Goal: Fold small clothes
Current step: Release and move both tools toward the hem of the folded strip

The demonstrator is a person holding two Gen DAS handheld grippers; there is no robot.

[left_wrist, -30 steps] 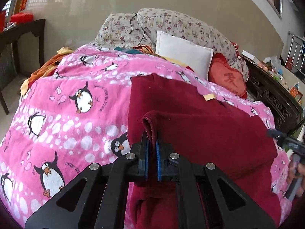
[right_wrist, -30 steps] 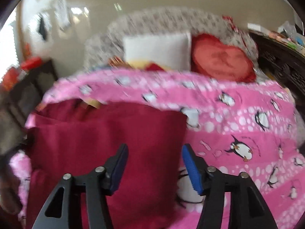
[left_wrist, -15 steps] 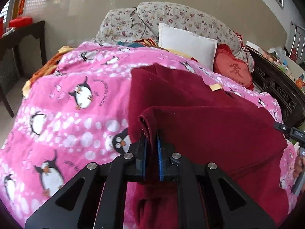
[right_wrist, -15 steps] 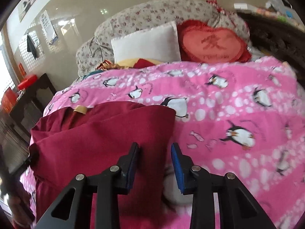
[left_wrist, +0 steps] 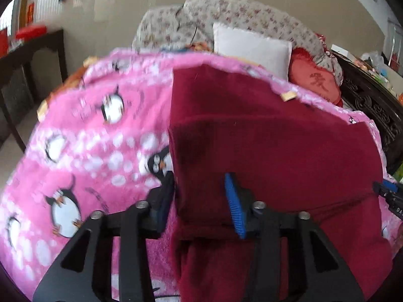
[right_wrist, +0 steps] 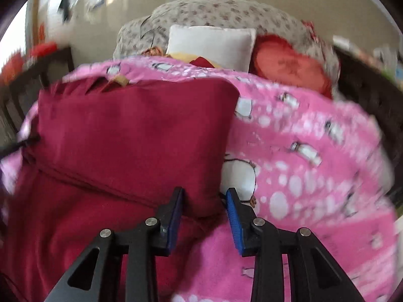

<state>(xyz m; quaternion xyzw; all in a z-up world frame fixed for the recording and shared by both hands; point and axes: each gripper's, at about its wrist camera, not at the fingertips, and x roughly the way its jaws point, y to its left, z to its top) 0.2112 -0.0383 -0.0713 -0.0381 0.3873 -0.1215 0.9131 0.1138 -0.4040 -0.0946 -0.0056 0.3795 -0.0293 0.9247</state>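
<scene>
Pink penguin-print blanket [left_wrist: 83, 136] covers the bed, carrying a folded maroon garment [left_wrist: 264, 146] (white pillow [right_wrist: 211, 44] behind); left tool [left_wrist: 199, 201] and right tool [right_wrist: 204, 214] both spread, straddling its edges.

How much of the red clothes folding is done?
One fold looks done: the dark red garment lies doubled over on the penguin blanket. Nothing is held now; the left gripper and right gripper are both open at its folded corners. It probably needs another fold to get small.
</scene>
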